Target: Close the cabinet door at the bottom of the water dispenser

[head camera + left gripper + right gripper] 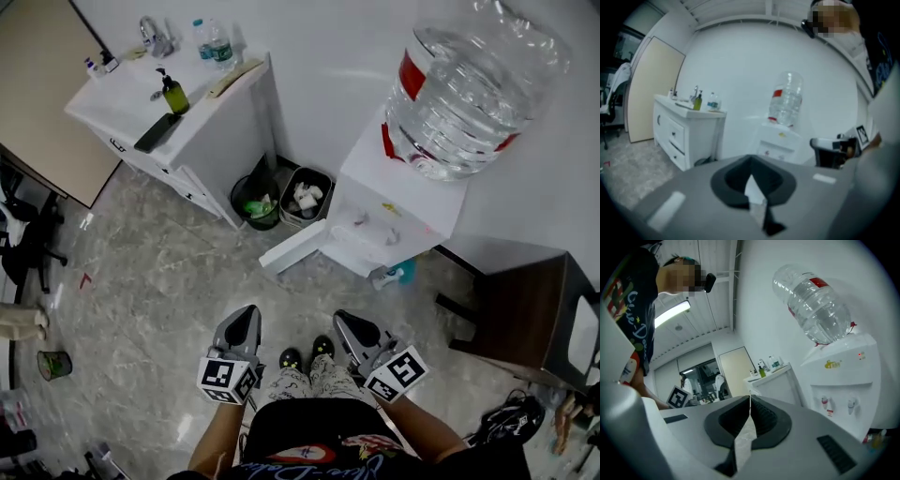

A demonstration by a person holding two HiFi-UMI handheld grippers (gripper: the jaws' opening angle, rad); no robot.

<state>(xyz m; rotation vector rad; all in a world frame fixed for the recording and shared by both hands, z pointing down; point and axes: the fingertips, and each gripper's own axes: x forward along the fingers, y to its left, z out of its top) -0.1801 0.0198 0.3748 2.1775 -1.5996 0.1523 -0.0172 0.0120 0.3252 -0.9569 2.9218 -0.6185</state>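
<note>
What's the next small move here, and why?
Probably move the left gripper forward toward the cabinet door: it stands swung open at the water dispenser base, on that side, and both tongs are shut, empty and well short of it.

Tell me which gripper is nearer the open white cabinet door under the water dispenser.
Left, slightly. The left gripper hangs just short of the white cabinet door at its free edge; the right gripper sits toward its hinge side, farther away.

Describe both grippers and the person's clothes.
The left gripper and right gripper have grey tapered shells, black ribbed pads inside the jaws, and a white cube of black square markers each. The person wears a black printed shirt and pale patterned trousers.
</note>
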